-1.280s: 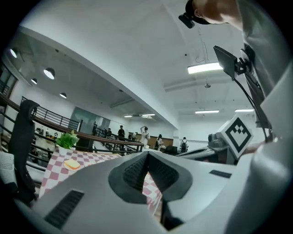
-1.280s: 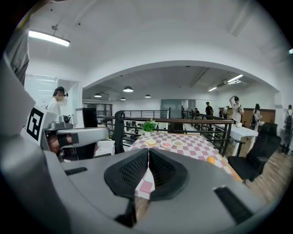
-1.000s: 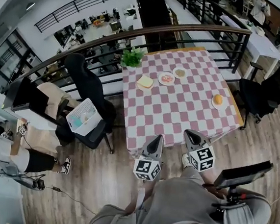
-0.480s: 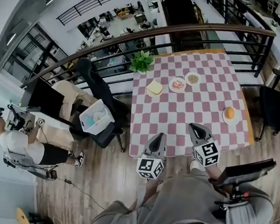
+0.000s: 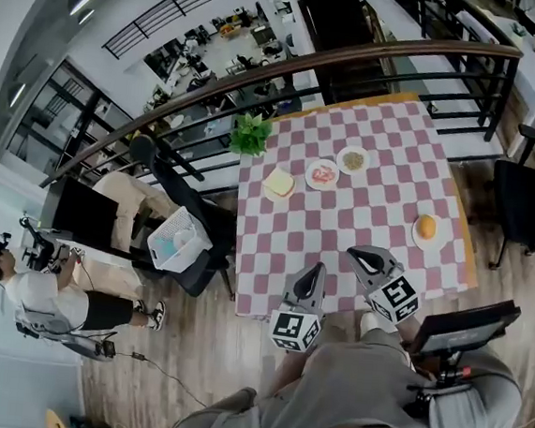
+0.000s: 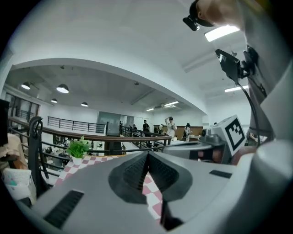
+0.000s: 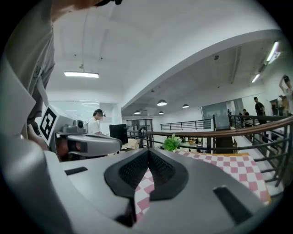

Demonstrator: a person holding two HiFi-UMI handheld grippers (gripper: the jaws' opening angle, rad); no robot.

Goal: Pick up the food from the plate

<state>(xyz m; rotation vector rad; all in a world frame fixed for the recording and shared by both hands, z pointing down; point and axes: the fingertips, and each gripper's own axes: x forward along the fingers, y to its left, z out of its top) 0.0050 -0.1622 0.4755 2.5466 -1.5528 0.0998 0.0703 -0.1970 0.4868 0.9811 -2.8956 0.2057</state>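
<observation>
Both grippers, the left gripper (image 5: 316, 269) and the right gripper (image 5: 357, 257), are clenched with nothing between the jaws. They sit at the near edge of the checked tablecloth (image 5: 382, 196). Food lies well ahead: a round orange bun (image 5: 426, 226) on a white plate (image 5: 417, 239), nearest the right gripper. Recommended: open the jaws first, straddle the bun, then close gently, since it looks soft and smooth.

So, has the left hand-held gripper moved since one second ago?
Yes. The left hand-held gripper reaches further in over the checked table than before, when its tip just crossed the near edge.
</observation>
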